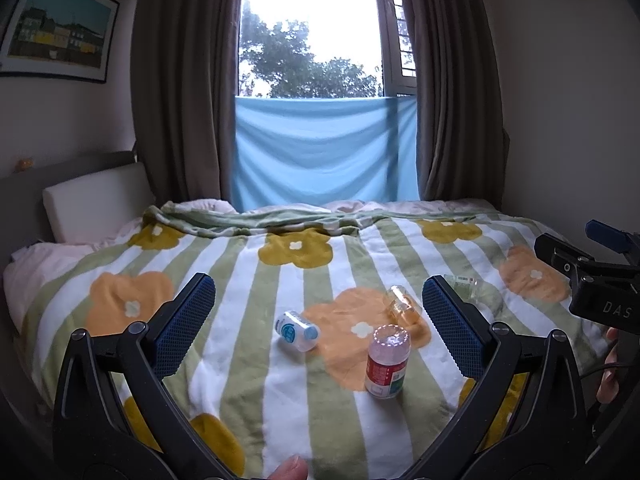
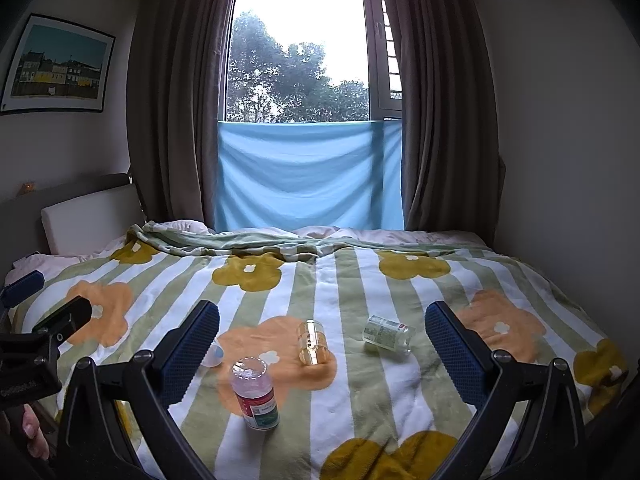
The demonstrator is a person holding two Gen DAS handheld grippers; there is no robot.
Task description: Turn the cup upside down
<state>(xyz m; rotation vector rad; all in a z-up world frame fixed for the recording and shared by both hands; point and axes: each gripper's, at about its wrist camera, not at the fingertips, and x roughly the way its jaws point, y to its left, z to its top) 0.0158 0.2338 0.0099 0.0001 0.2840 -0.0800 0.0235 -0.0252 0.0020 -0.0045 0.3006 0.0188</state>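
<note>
Several small clear cups lie on a flowered striped blanket (image 1: pixel 280 400). One with a red label (image 1: pixel 387 362) stands with its closed end up; it also shows in the right wrist view (image 2: pixel 255 392). An amber-tinted cup (image 1: pixel 403 305) lies on its side, also in the right wrist view (image 2: pixel 313 342). A blue-labelled cup (image 1: pixel 297 330) lies on its side, half hidden behind a finger in the right wrist view (image 2: pixel 212 356). A clear labelled cup (image 2: pixel 387 334) lies on its side. My left gripper (image 1: pixel 319 324) is open above the blanket. My right gripper (image 2: pixel 322 344) is open and empty.
The bed fills the room to the wall on the right and a padded headboard (image 2: pixel 88 220) on the left. Curtains and a blue cloth (image 2: pixel 308 176) hang at the window behind. The other gripper's body shows at the right edge (image 1: pixel 596 280) and the left edge (image 2: pixel 36 344).
</note>
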